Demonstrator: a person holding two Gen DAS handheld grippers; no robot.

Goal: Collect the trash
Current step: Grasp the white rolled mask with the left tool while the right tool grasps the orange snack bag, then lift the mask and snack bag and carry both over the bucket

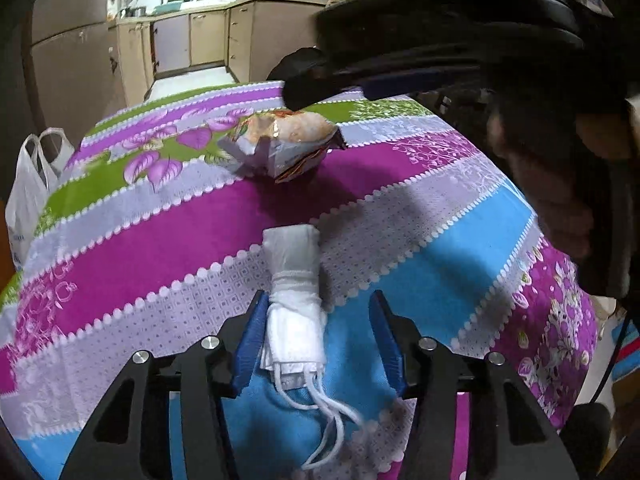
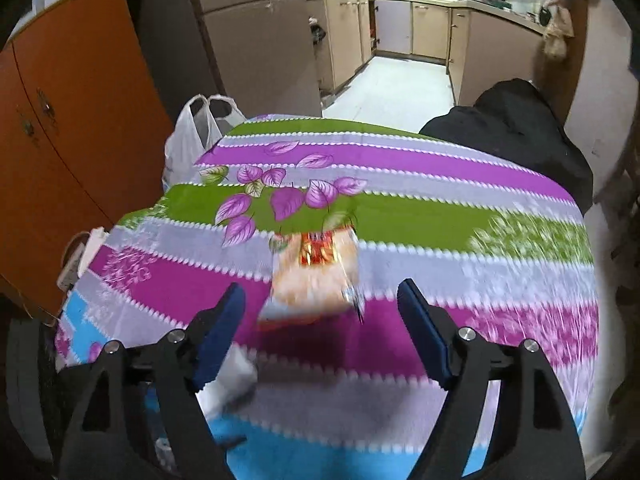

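Observation:
A rolled white face mask with loose ear loops lies on the striped tablecloth. My left gripper is open; the mask lies between its blue fingers, against the left one. A crumpled snack wrapper lies farther back on the table. In the right wrist view the wrapper is blurred, just ahead of my open, empty right gripper. The mask shows blurred by the right gripper's left finger. The right gripper's dark body hangs over the wrapper in the left wrist view.
A white plastic bag stands off the table's far left edge; it also shows in the left wrist view. An orange cabinet is on the left. A dark cloth-covered chair stands at the far right edge.

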